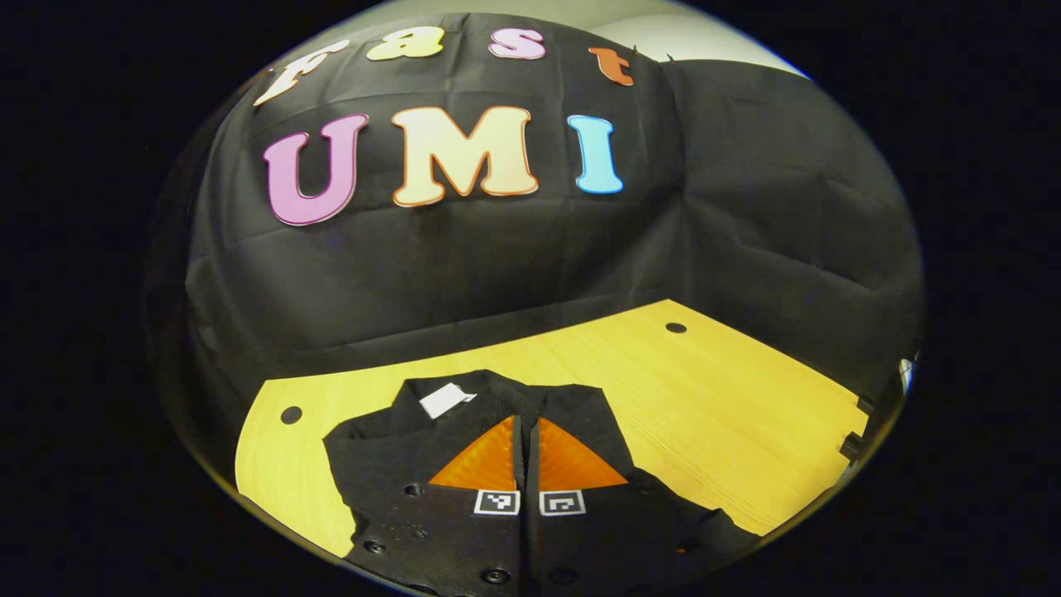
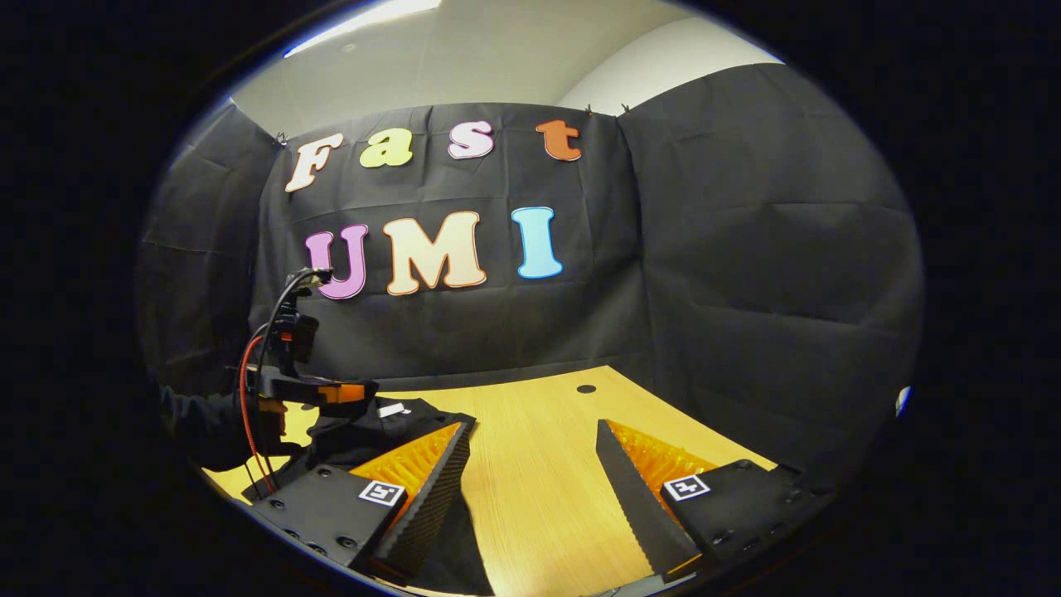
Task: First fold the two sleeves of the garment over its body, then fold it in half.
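Note:
The black garment (image 1: 373,448) lies flat on the yellow wooden table (image 1: 704,398), with a white label (image 1: 446,400) near its far edge. My left gripper (image 1: 528,419) is shut low over the middle of the garment, and I cannot tell whether cloth is pinched between its fingers. In the right gripper view that left gripper (image 2: 356,396) sits on the garment (image 2: 427,412) at the left, held by a dark-sleeved hand (image 2: 199,423). My right gripper (image 2: 532,424) stands open above bare table (image 2: 530,481). Its left finger hangs over the garment's edge.
The tabletop has small round holes (image 1: 675,327) near its far corners. The booth's black cloth wall (image 2: 746,290) closes in the back and right side. Red and black cables (image 2: 249,373) rise from the left gripper.

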`<state>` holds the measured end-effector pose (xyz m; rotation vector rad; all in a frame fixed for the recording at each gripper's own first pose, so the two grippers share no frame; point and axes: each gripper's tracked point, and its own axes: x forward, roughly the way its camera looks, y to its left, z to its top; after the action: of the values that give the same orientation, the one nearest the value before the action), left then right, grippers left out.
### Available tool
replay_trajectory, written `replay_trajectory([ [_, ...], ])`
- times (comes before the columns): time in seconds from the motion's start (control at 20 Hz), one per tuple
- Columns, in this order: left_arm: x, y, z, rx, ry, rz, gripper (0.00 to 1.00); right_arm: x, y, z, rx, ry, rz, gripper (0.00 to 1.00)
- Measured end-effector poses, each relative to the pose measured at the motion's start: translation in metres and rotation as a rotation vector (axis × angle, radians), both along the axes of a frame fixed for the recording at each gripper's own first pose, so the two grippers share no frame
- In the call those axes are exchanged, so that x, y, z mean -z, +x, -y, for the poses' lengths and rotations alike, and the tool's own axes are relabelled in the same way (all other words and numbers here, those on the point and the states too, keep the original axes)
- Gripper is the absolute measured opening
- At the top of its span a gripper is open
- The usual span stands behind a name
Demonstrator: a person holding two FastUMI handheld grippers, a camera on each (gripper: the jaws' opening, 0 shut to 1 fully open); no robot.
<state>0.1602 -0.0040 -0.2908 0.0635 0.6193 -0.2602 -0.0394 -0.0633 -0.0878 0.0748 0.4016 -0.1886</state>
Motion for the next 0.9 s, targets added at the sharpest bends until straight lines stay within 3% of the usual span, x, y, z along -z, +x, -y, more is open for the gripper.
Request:
replay_trajectory([
  [0.2,0.012,0.004,0.012,-0.037,0.021,-0.045,0.00,0.011,0.003,0.000,-0.025,0.020,-0.024,0.97],
  [0.25,0.005,0.003,0.021,-0.027,-0.031,-0.030,0.09,0.015,0.006,-0.002,-0.042,0.032,-0.029,0.97],
  [0.4,-0.053,-0.014,0.004,-0.074,-0.066,0.094,0.93,0.028,0.018,-0.020,-0.122,0.089,-0.064,0.97],
  [0.6,-0.106,-0.064,-0.058,-0.154,-0.026,0.220,0.94,0.035,0.024,-0.045,-0.214,0.114,-0.082,0.97],
  [0.65,-0.113,-0.080,-0.076,-0.182,-0.016,0.228,1.00,0.034,0.022,-0.053,-0.227,0.118,-0.080,0.97],
  [0.7,-0.114,-0.099,-0.093,-0.205,0.002,0.223,0.93,0.035,0.021,-0.061,-0.239,0.119,-0.082,0.97],
  [0.9,-0.103,-0.173,-0.154,-0.284,0.071,0.155,0.93,0.054,0.001,-0.087,-0.268,0.103,-0.138,0.94],
])
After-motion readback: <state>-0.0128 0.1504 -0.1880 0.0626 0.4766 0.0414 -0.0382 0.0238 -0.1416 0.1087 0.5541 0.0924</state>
